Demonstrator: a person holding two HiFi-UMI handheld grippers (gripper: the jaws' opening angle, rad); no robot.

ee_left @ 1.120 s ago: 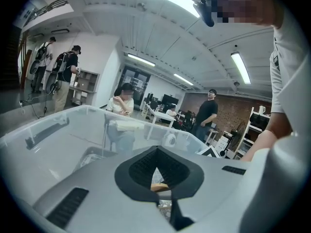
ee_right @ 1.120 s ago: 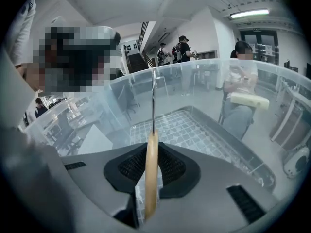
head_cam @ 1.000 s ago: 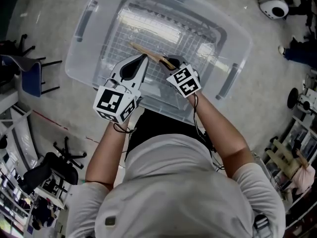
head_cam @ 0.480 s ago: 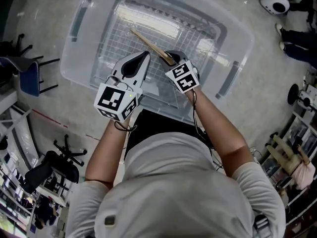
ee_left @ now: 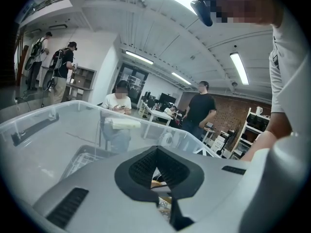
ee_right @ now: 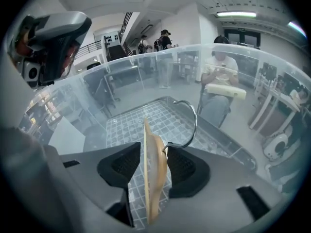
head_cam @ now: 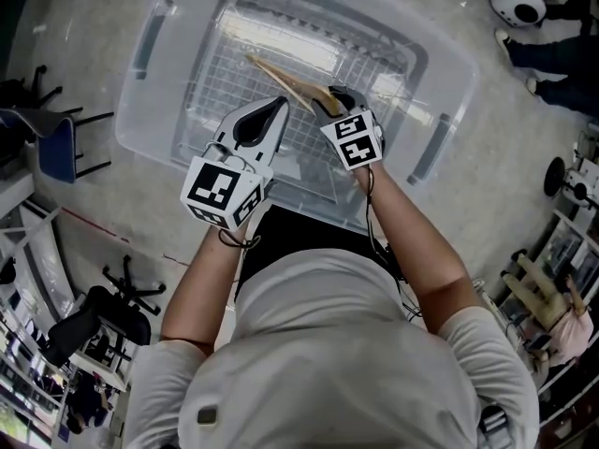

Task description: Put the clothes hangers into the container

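Now that the jaws of the right gripper (head_cam: 333, 99) have just been spread, the hanger (ee_right: 153, 171) between them is freed over the container (head_cam: 451, 110); the left gripper (ee_left: 156, 165) is pressed together, empty.

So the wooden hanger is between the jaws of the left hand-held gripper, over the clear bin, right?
Not quite: it is the right hand-held gripper, not the left. The right gripper view shows the wooden hanger between its jaws, which have just been opening, over the clear bin. The left hand-held gripper is shut and empty.
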